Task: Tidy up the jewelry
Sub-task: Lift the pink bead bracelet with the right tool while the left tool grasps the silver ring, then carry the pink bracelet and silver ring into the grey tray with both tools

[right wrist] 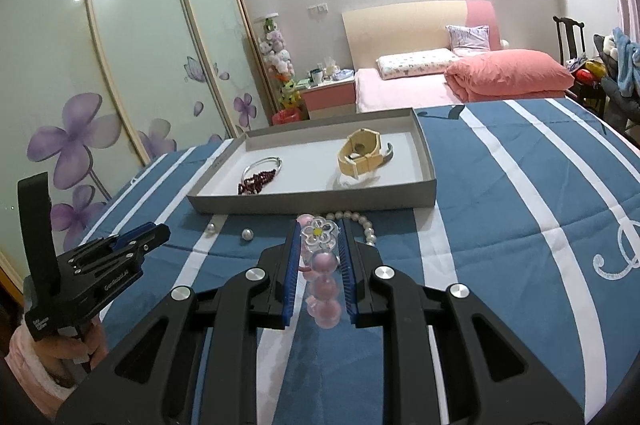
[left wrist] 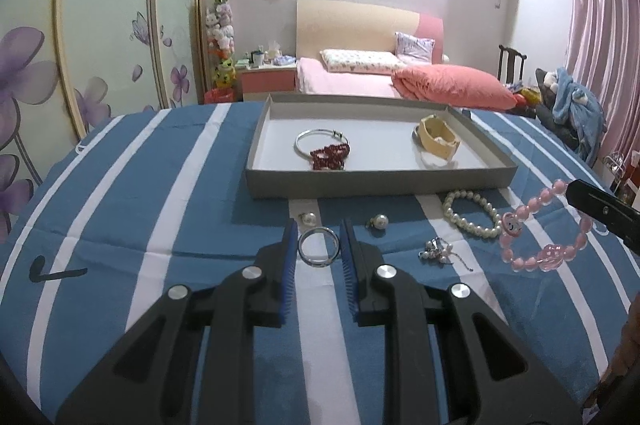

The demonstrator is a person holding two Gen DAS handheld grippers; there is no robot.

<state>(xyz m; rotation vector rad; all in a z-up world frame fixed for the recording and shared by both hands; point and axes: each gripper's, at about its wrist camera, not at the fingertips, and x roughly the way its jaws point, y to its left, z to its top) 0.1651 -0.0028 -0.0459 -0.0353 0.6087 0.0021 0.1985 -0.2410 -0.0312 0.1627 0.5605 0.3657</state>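
Note:
A grey tray (left wrist: 380, 181) on the blue striped cloth holds a silver bangle (left wrist: 316, 141), a red bead bracelet (left wrist: 330, 157) and a cream watch (left wrist: 438, 141). My left gripper (left wrist: 319, 245) is shut on a silver ring (left wrist: 319, 248) just above the cloth. My right gripper (right wrist: 319, 257) is shut on a pink bead bracelet (right wrist: 322, 289), which hangs above the cloth at the right of the left wrist view (left wrist: 548, 233). A white pearl bracelet (left wrist: 472, 213), two pearl earrings (left wrist: 380, 222) and a small silver cluster (left wrist: 438, 251) lie in front of the tray.
The tray (right wrist: 320, 201) also shows in the right wrist view, with the left gripper (right wrist: 132, 245) low at the left. A bed, a wardrobe and a chair stand behind the table.

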